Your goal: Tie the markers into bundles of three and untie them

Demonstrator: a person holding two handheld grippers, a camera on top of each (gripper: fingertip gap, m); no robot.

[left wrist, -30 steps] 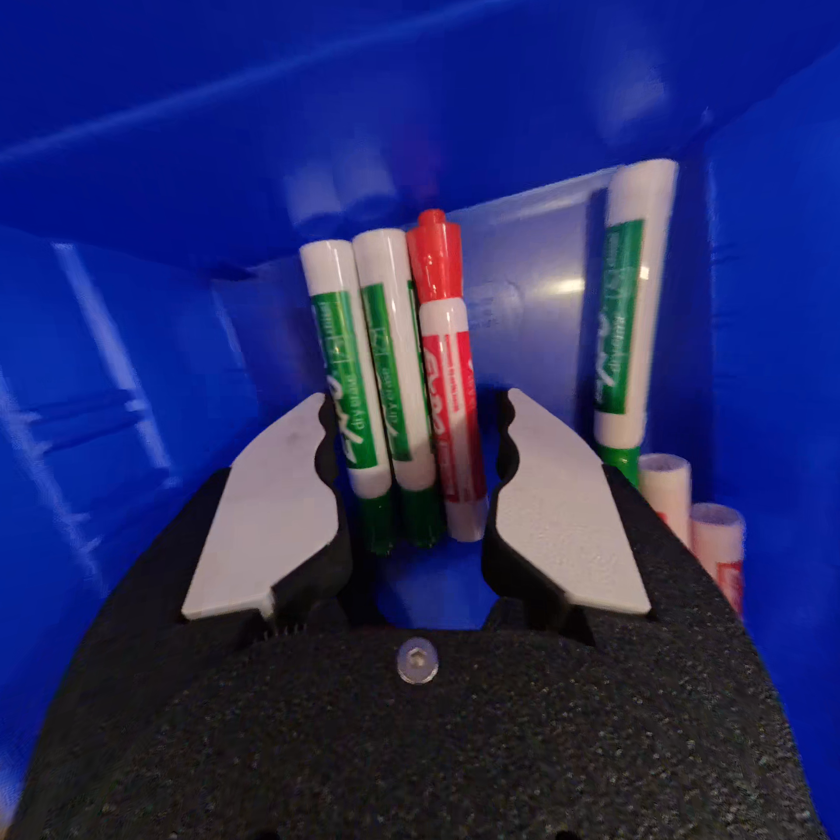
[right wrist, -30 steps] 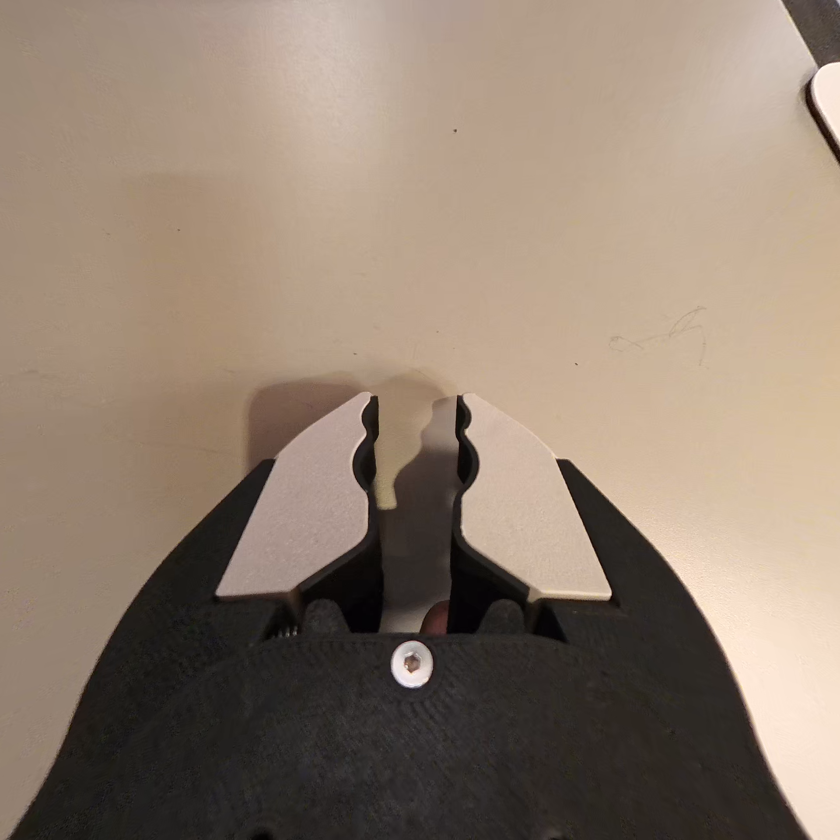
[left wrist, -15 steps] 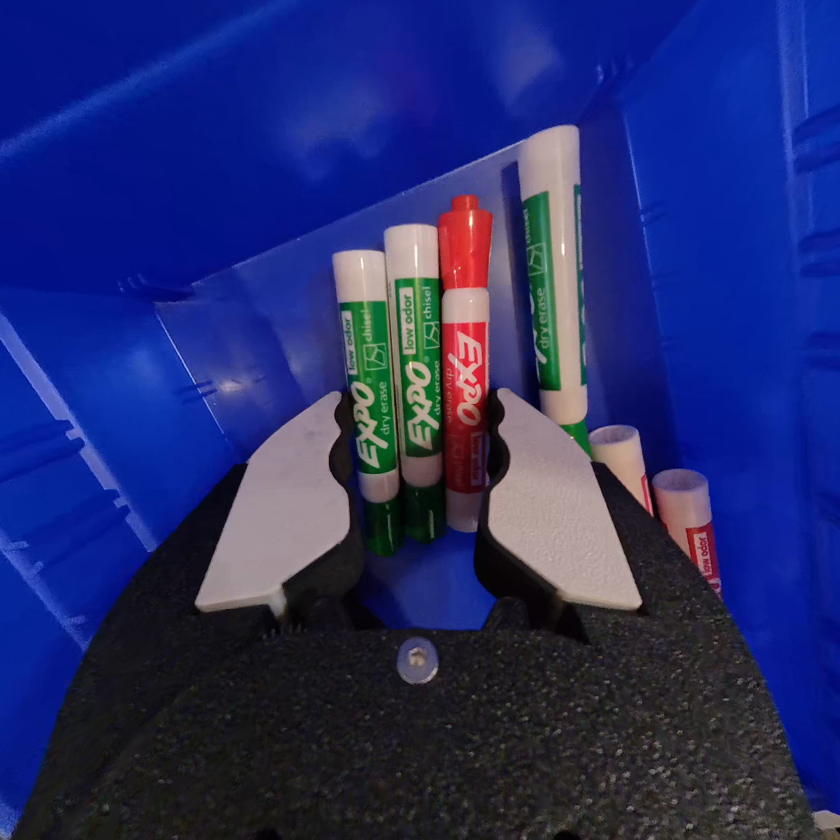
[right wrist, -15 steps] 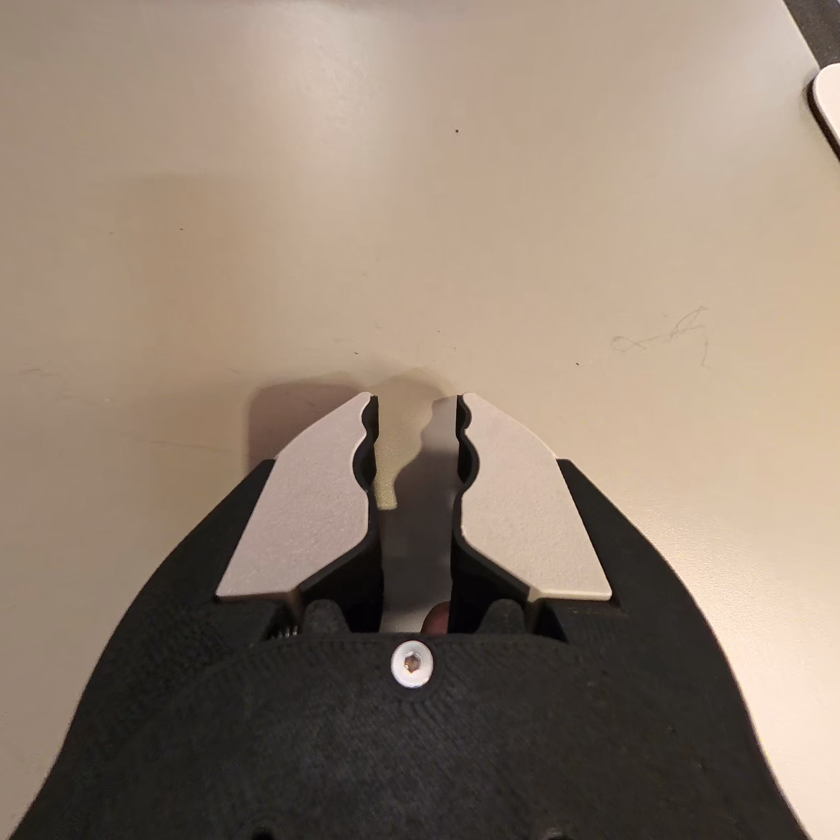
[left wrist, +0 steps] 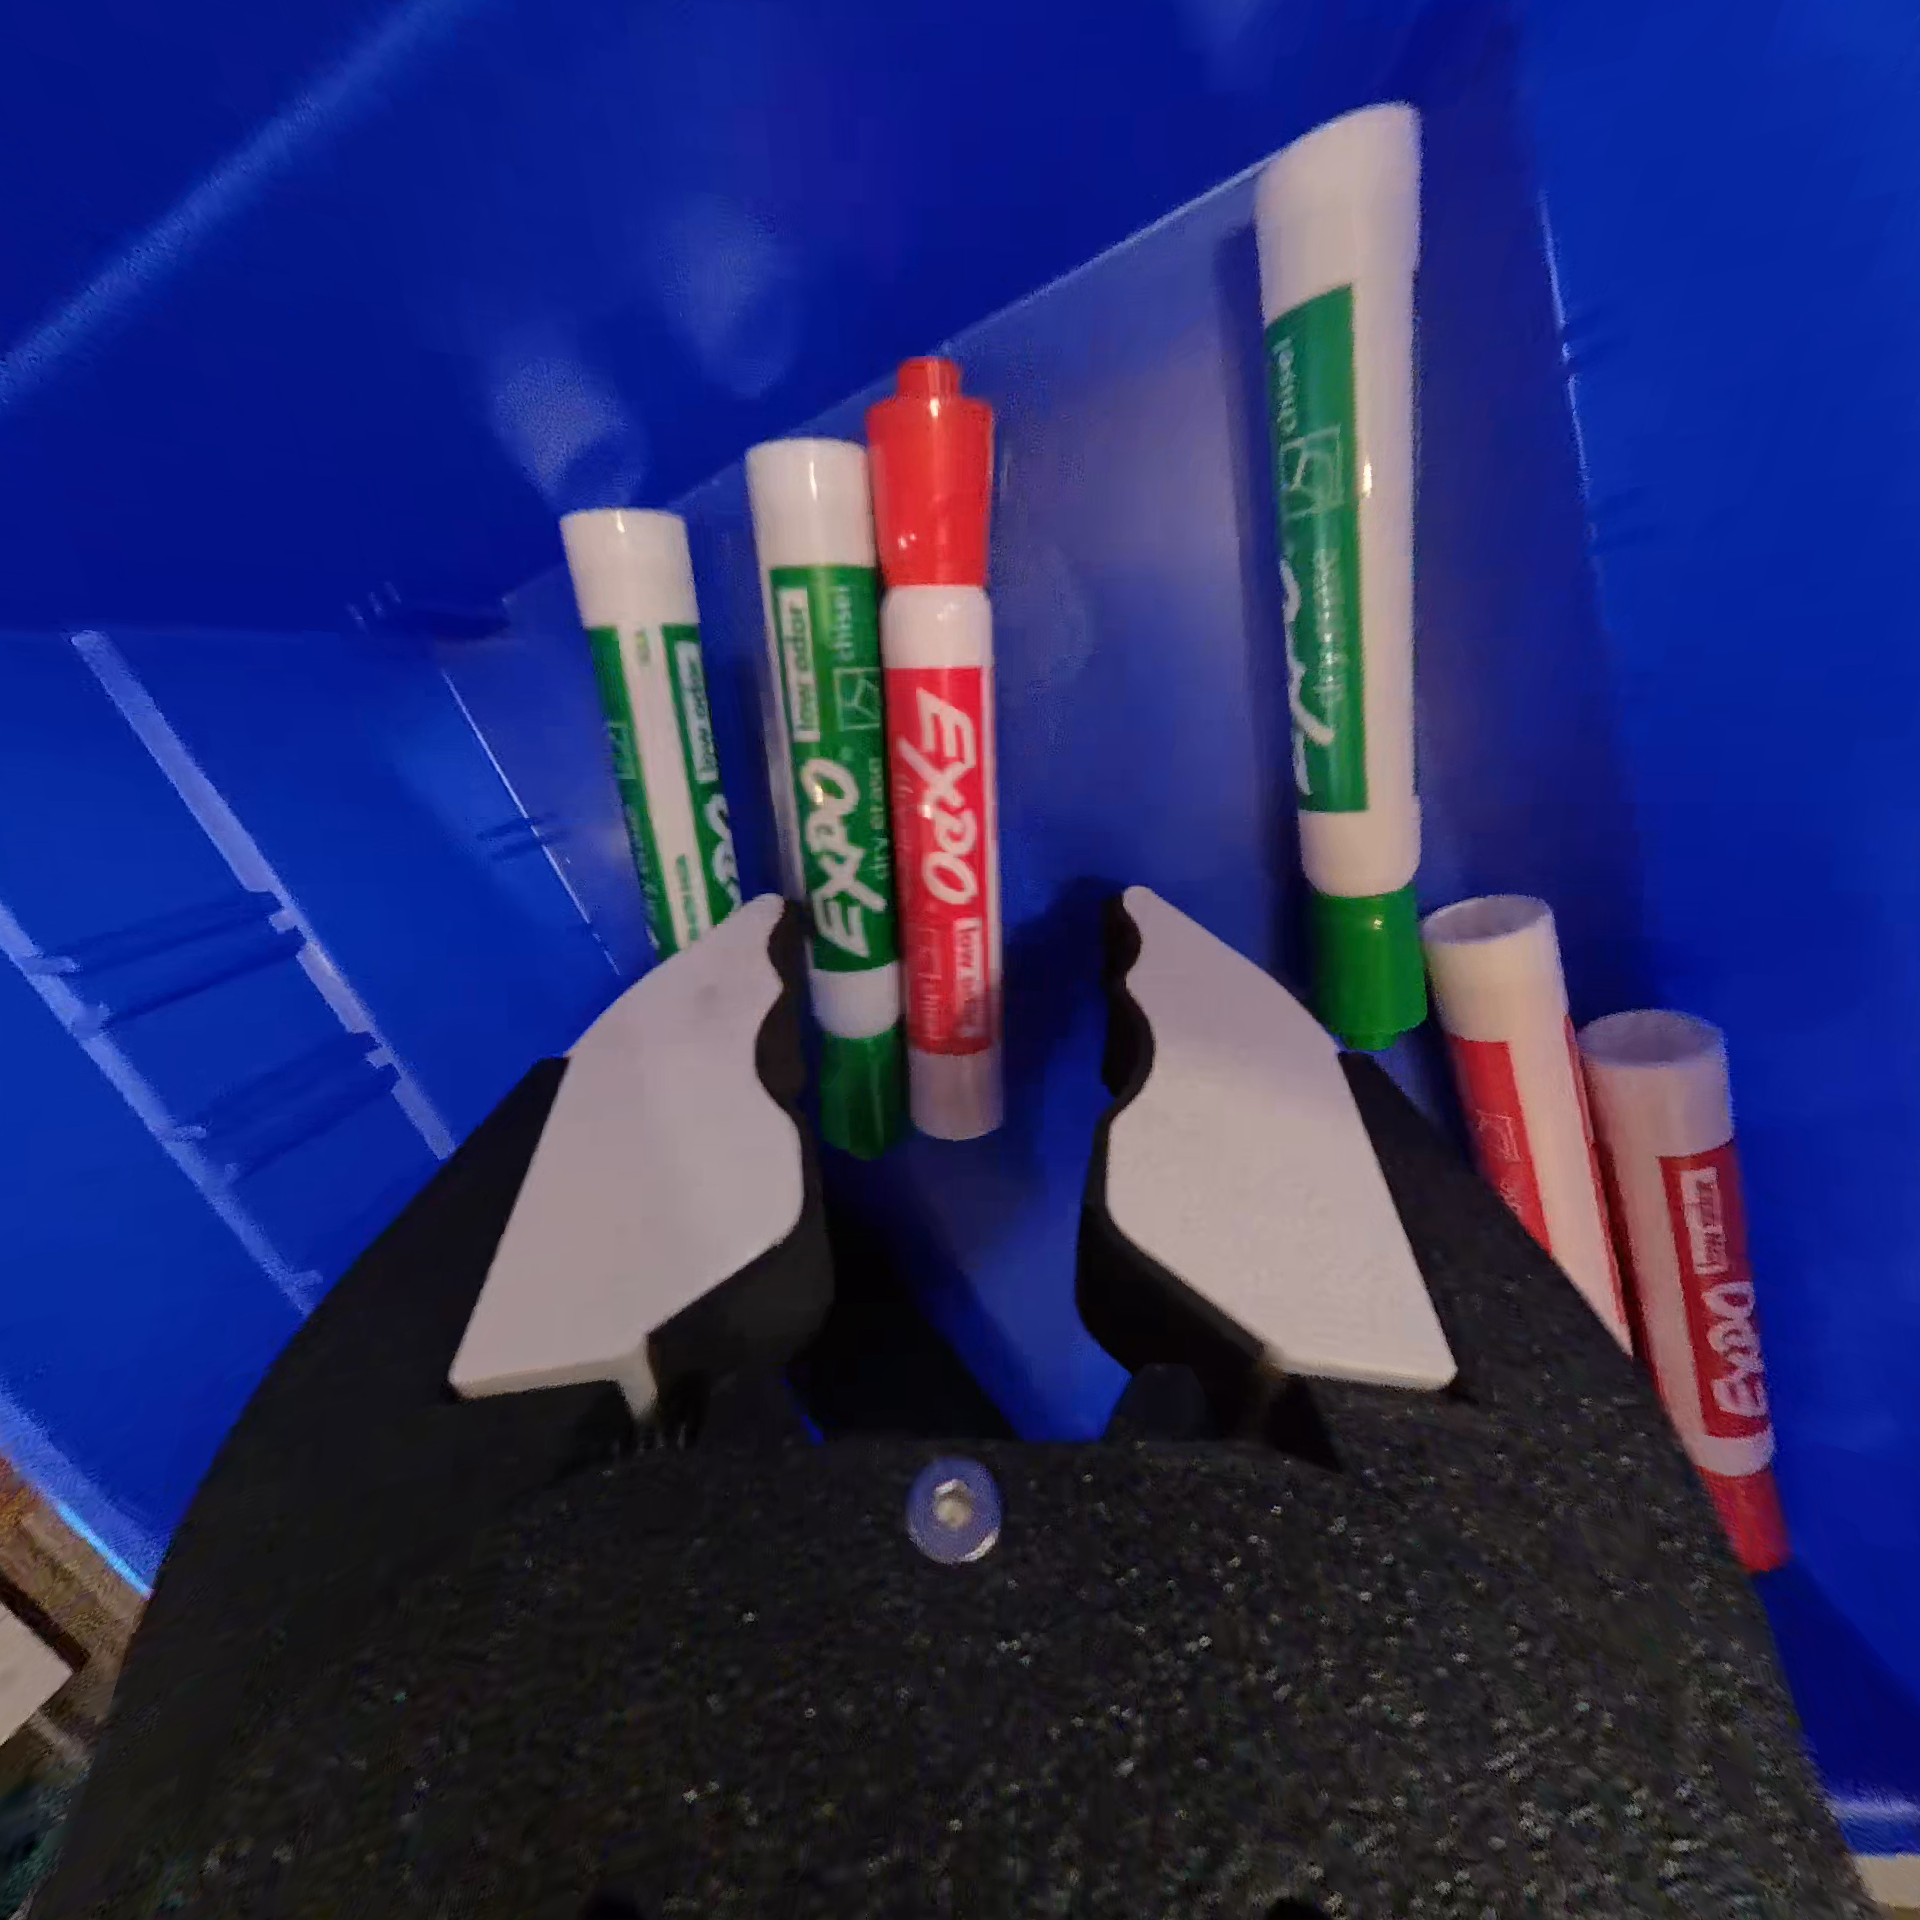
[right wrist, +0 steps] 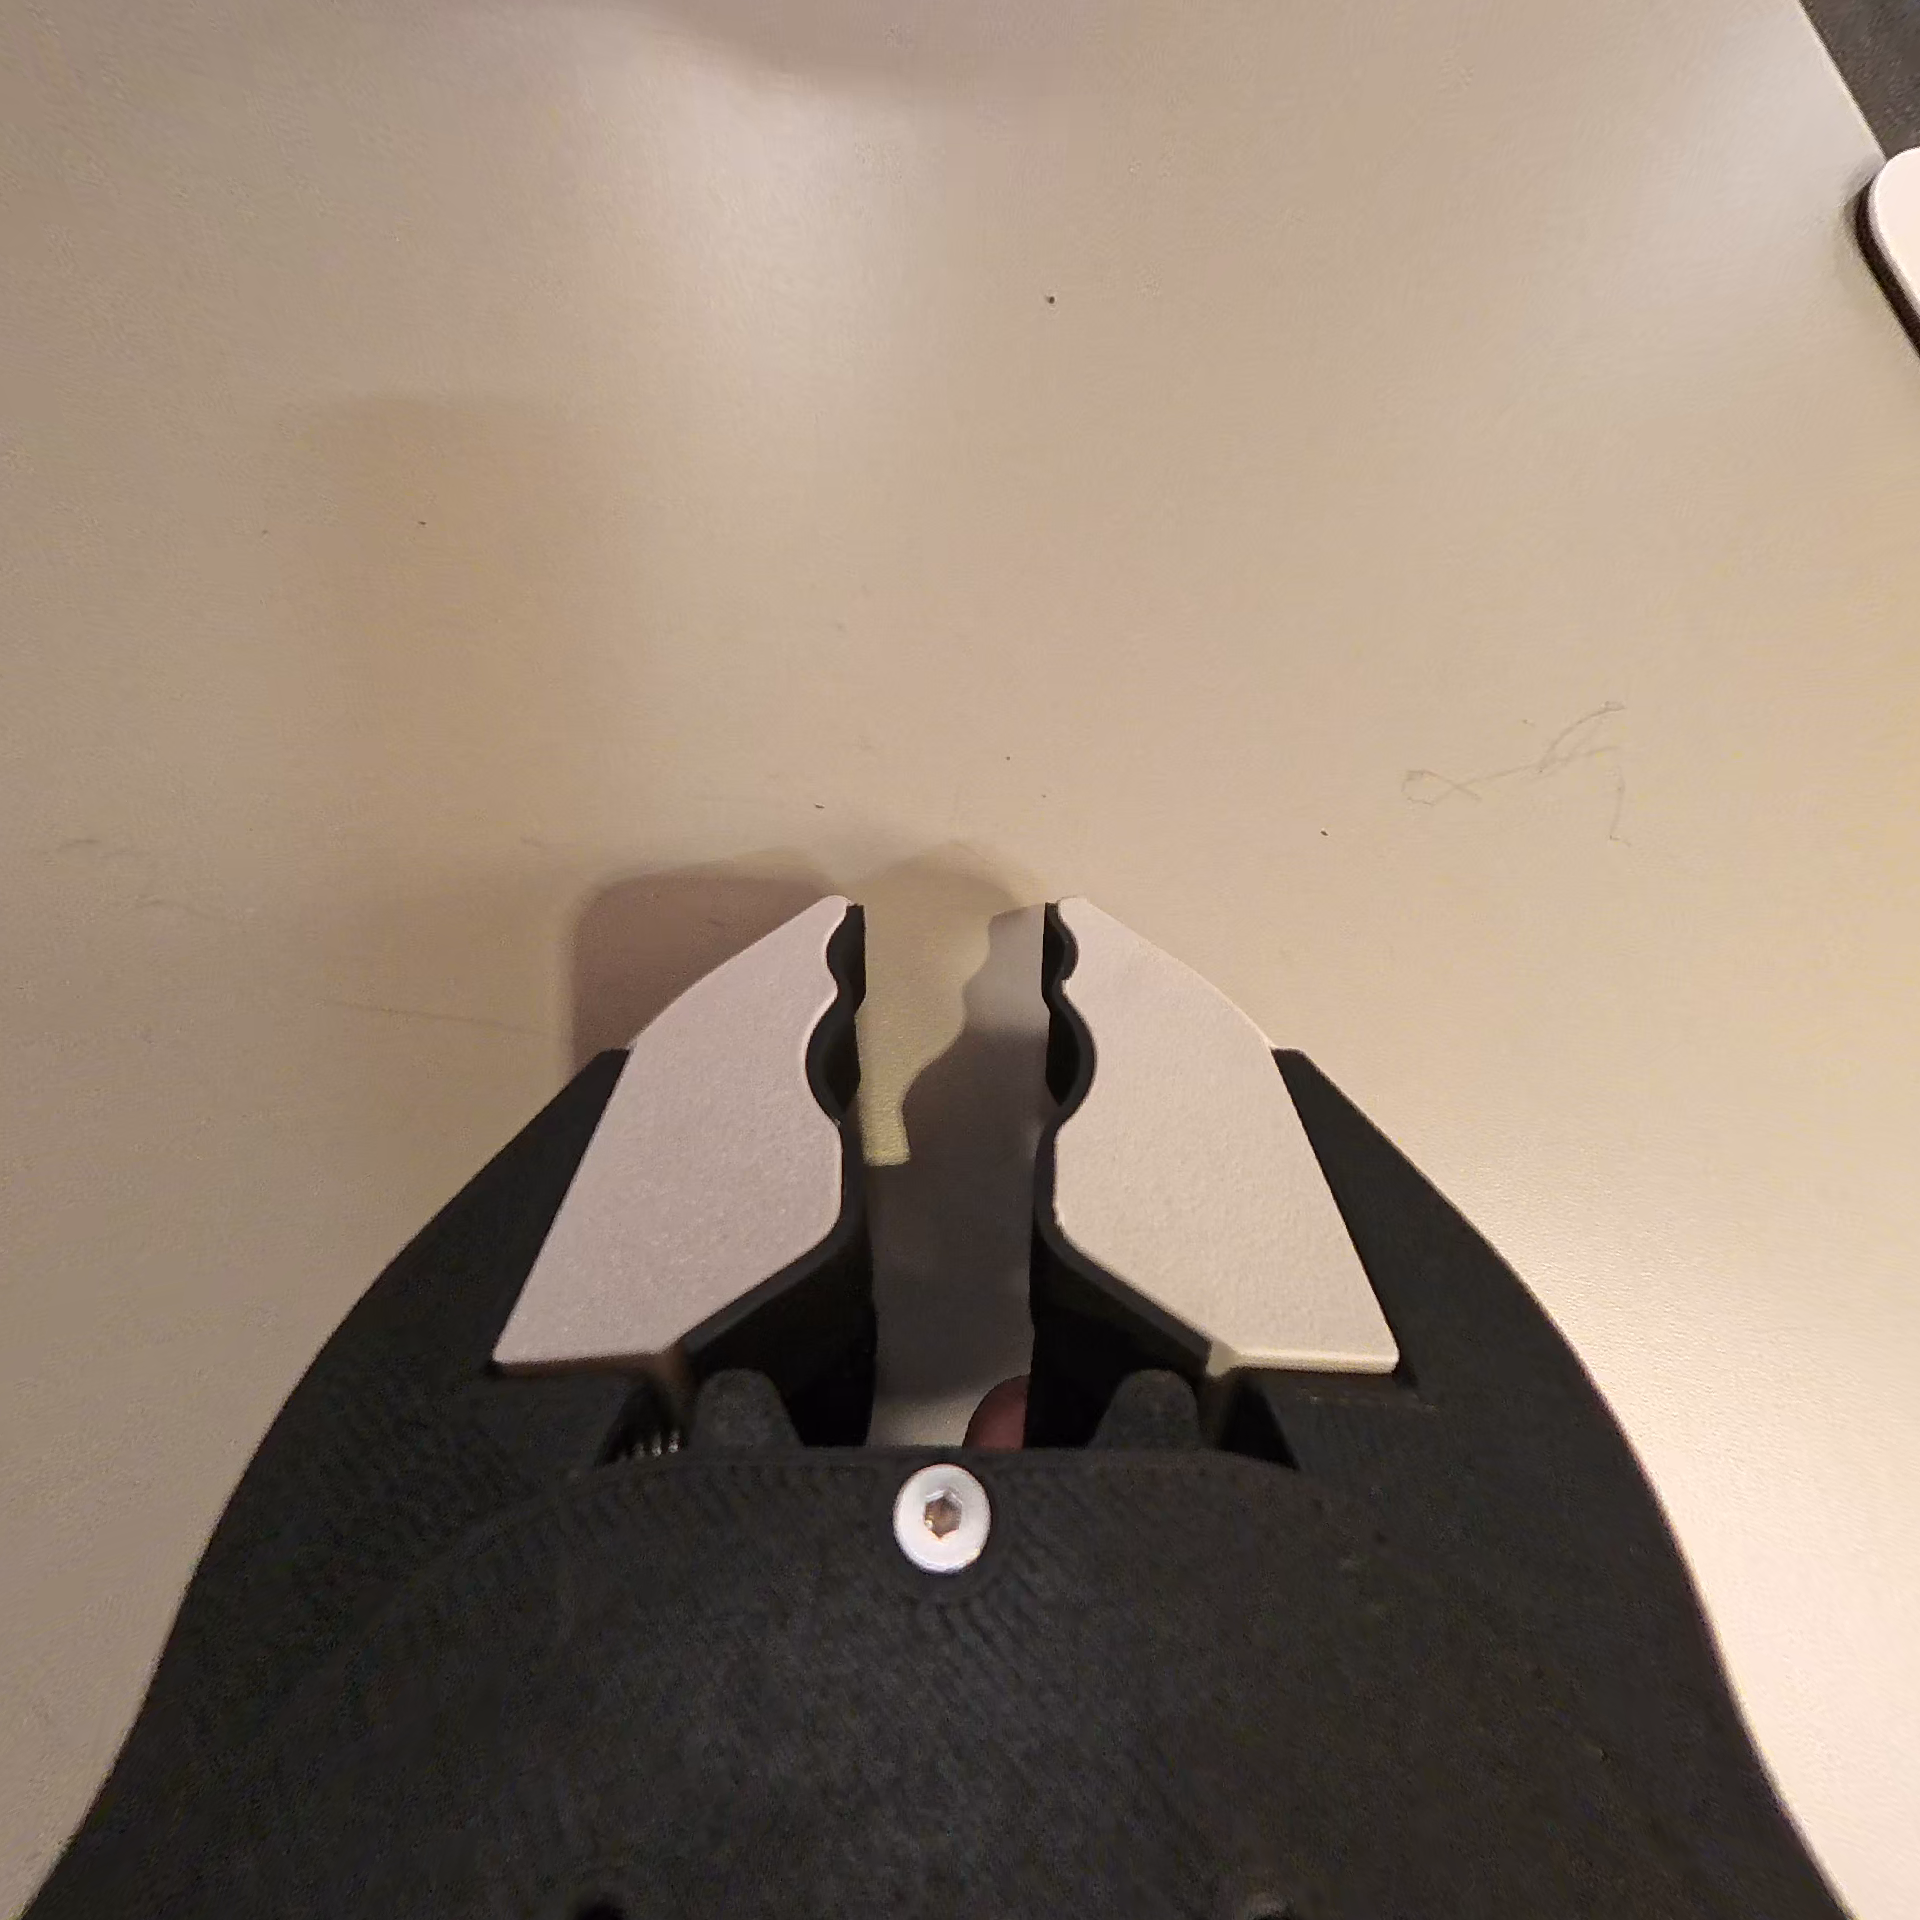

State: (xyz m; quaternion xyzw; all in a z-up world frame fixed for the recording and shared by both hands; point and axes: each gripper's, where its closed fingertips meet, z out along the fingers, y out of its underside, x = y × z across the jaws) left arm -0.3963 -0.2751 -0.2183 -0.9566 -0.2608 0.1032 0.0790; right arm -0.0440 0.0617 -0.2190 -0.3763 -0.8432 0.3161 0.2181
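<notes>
My left gripper [left wrist: 945, 914] is open inside a blue bin [left wrist: 312, 312]. Two green-labelled markers [left wrist: 831, 790] [left wrist: 644, 727] and a red one [left wrist: 940, 790] lie side by side just beyond its fingertips. The middle green and the red marker sit between the jaws, nearer the left finger, and the left green marker is partly hidden behind that finger. Another green marker [left wrist: 1340, 520] and two red-labelled markers [left wrist: 1507, 1091] [left wrist: 1683, 1247] lie at the right wall. My right gripper [right wrist: 951, 914] is open and empty, low over a beige table [right wrist: 935, 416].
The bin's blue walls close in on the left, right and far sides of the left gripper. A strip of surface outside the bin shows at the lower left of the left wrist view. A white rounded object [right wrist: 1896, 229] lies at the table's far right edge. The gap from one gripper's tips to the other's is roughly 50 cm. My right gripper is the nearer one to the white rounded object [right wrist: 1896, 229]: about 30 cm, against 40 cm.
My left gripper has shifted right relative to the three markers, so the left green marker now sits behind the left finger. The right gripper has not moved.
</notes>
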